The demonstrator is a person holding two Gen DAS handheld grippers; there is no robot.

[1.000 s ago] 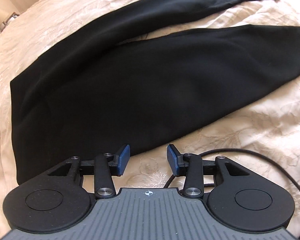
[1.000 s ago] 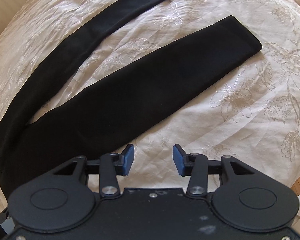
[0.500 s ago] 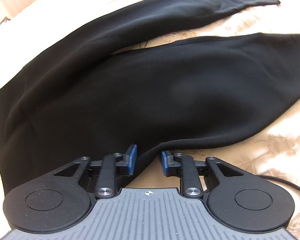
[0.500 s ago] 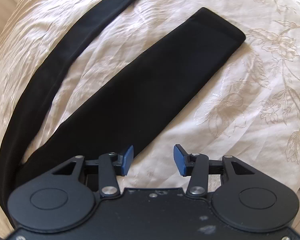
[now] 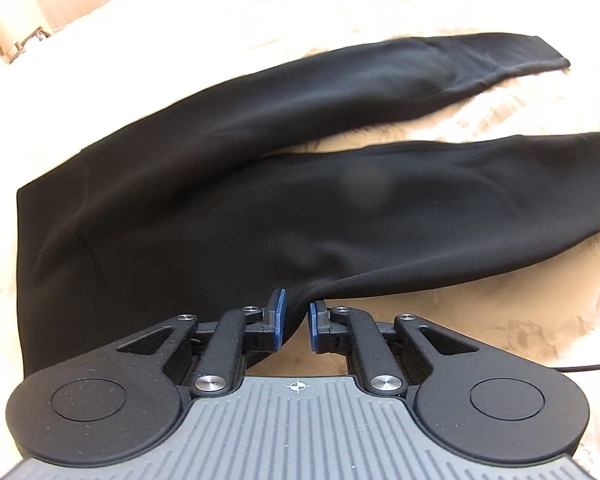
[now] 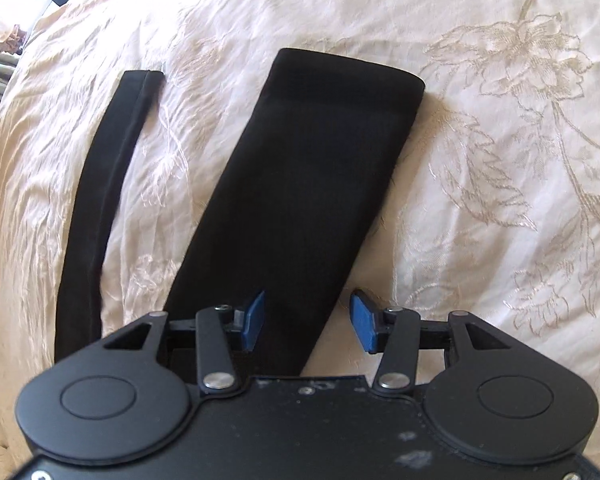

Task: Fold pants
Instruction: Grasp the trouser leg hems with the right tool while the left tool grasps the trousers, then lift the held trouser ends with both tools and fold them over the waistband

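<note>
Barely started: black pants (image 5: 228, 208) lie flat and unfolded on the cream floral bedspread (image 6: 520, 160), both legs splayed apart in a V with bedspread showing between them, no fold made yet. Left gripper (image 5: 296, 318) sits low at the near edge of the pants around the hip/upper thigh, blue pads (image 5: 278, 312) narrowed to a small gap with a tented bit of fabric edge running into it; looks like a pinch on the edge, though whether it is fully clamped cannot be told. Right gripper (image 6: 306, 320) hovers over the nearer leg (image 6: 300, 200) farther down toward the hem, fingers spread wide, holding nothing; right pad sits over bedspread just past the leg's edge, left pad over cloth. Judging by this, left: grasp the leg edge, lay one leg over the other, then fold lengthwise.
</note>
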